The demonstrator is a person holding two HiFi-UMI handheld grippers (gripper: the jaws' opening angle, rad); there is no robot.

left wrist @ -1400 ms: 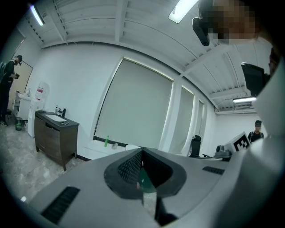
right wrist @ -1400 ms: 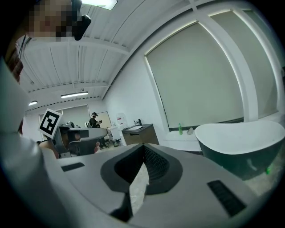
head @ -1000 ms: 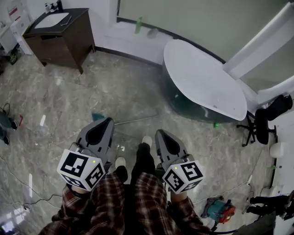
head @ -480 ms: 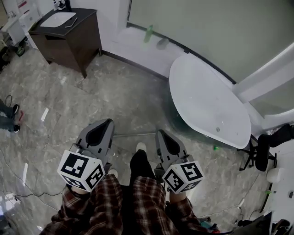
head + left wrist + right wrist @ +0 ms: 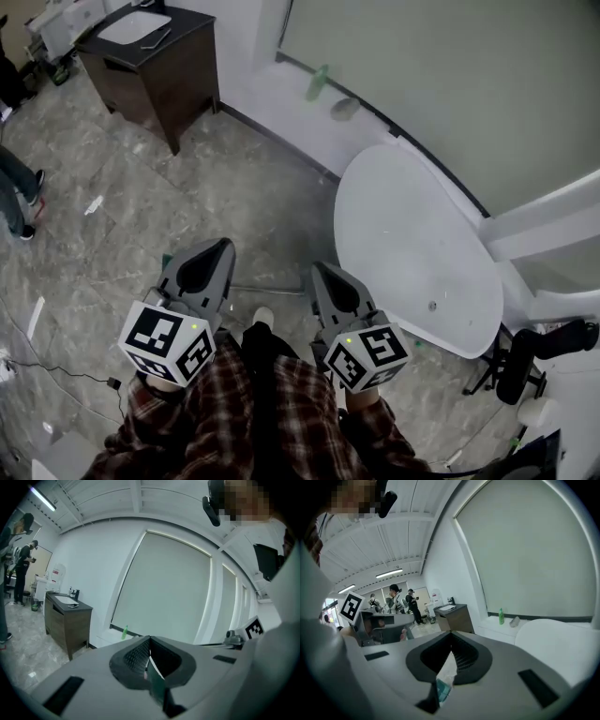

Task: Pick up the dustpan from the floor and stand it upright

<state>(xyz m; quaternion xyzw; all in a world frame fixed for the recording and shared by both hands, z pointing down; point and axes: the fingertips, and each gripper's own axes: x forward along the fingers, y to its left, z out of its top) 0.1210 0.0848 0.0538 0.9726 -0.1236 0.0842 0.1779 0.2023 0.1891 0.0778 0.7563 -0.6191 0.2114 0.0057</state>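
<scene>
**A:** How does the teal long-handled dustpan (image 5: 277,290) lie?

**B:** Flat on the grey marbled floor (image 5: 112,225), just ahead of the person's feet. Its thin, pale metal handle runs left to right across the gap between the two tools. Only a small teal corner (image 5: 167,262) of the pan shows, at the left of the left hand-held gripper (image 5: 225,245) (the rest of the pan is hidden behind that grey body).

**A:** Is either tool on it?

**B:** No. In its own view the left hand-held gripper (image 5: 149,638) has its ribbed jaws together, tips meeting, with nothing between the tips. The right hand-held gripper (image 5: 316,268) looks the same in its view: jaws closed tip to tip, holding nothing. Both are held above the floor, pointing toward the far wall, apart from the dustpan.

**A:** What stands around it?

**B:** A white oval table (image 5: 412,244) is on the right. A dark brown cabinet with a white basin (image 5: 173,80) is at the far left. A green bottle (image 5: 319,82) stands on the ledge along the far wall.
</scene>
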